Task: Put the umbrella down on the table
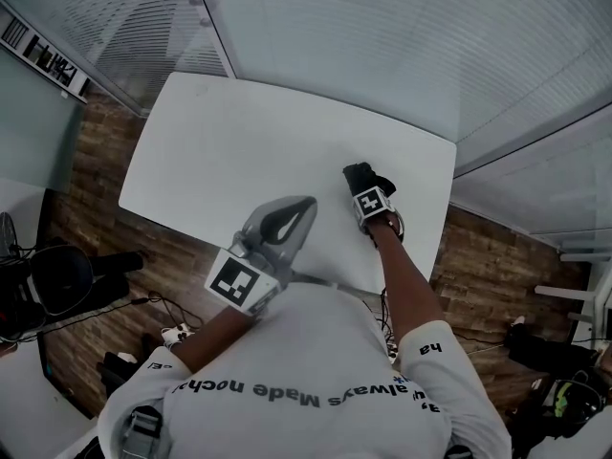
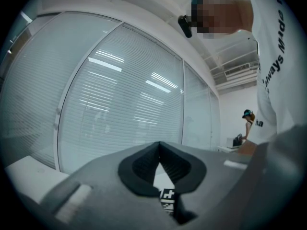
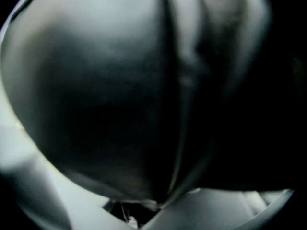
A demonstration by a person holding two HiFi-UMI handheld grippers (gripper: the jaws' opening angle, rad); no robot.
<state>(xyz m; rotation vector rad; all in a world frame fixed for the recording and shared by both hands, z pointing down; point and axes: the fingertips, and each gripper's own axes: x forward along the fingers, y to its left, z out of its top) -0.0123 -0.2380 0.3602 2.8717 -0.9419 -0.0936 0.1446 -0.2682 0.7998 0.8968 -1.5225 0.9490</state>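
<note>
A black folded umbrella (image 1: 360, 174) rests low over the right part of the white table (image 1: 239, 151). My right gripper (image 1: 364, 186) points straight down and is shut on it, its marker cube on top. In the right gripper view the dark umbrella fabric (image 3: 120, 104) fills nearly the whole picture, with the pale jaws on either side at the bottom edge. My left gripper (image 1: 304, 204) hangs level over the table's near edge, left of the umbrella. It is shut with its tips touching and nothing between them (image 2: 159, 146).
Glass walls with blinds (image 1: 402, 46) run behind the table. Wooden floor (image 1: 96, 170) lies to the left, with cables and black equipment (image 1: 57, 280). Another person (image 2: 248, 123) stands far off at a desk. The table's near edge is close to my body.
</note>
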